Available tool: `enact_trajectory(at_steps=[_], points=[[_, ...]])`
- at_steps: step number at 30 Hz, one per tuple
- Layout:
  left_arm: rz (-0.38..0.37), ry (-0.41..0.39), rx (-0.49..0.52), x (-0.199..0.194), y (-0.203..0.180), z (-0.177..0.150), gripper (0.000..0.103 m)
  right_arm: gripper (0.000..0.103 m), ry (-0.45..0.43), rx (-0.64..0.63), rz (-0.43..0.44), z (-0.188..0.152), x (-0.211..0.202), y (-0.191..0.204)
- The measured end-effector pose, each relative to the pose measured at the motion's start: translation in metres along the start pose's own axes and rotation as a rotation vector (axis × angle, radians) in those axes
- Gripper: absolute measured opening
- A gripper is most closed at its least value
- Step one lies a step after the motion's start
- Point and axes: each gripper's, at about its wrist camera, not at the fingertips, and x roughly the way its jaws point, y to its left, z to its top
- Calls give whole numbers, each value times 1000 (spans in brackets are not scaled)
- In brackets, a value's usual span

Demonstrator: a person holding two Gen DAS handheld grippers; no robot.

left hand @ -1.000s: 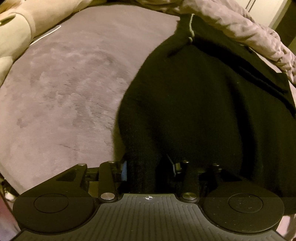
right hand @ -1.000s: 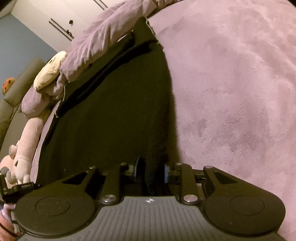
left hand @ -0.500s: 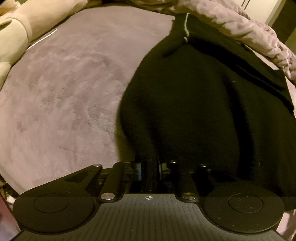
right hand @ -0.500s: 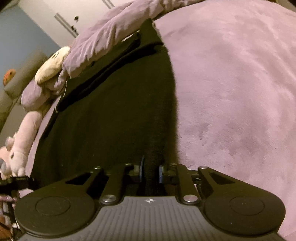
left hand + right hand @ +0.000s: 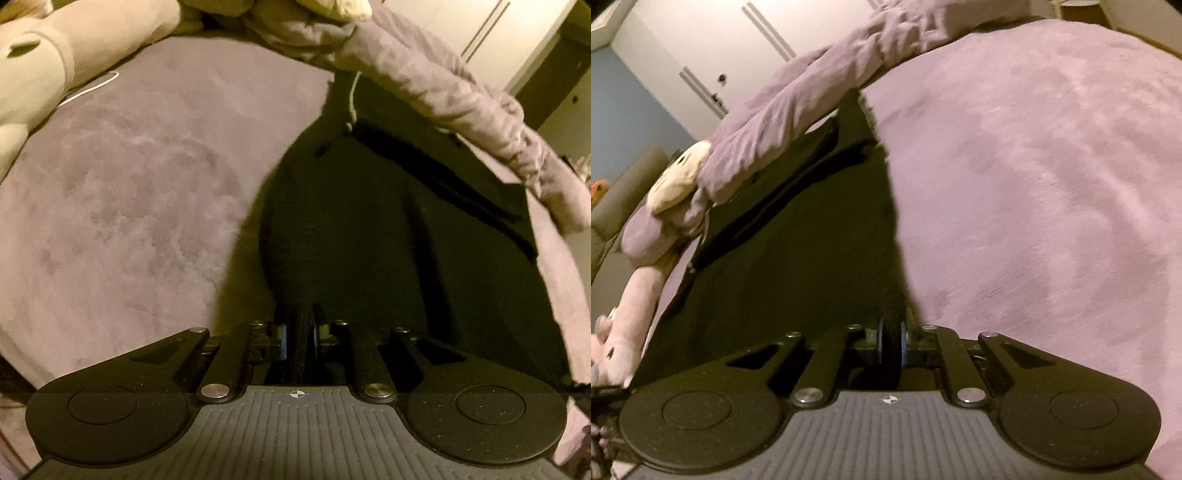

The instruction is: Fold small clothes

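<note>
My left gripper (image 5: pixel 299 338) and right gripper (image 5: pixel 892 343) each pinched tight on the black garment's (image 5: pixel 369 240) near edge; 0 folds made yet.

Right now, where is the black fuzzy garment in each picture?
Left wrist view: black fuzzy garment fills the centre and right, its near edge pinched in the left hand-held gripper.
Right wrist view: it fills the centre-left.
Shared landmark: the crumpled lilac blanket along its far edge.
</note>
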Motion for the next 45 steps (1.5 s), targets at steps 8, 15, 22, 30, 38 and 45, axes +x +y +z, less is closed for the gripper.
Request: enact_trajectory(at_steps=[8,15,22,30,38,45], points=[[90,27,26,19,17,-8,18,6,13,14,-60,4,0,-19],[49,78,2,45,8,-9,53,69,58,57,87,2,22,-11],[2,77,-6,45,7,-8,37,37,147,-39,129,-1,44,10],[-5,86,32,48,7,-10,39,24,190,-58,145,-12,34,2],[-19,86,-10,52,5,-9,14,11,181,-39,147,-15,33,4],[-146,56,-12,24,-6,5,13,9,141,78,300,-5,16,6]])
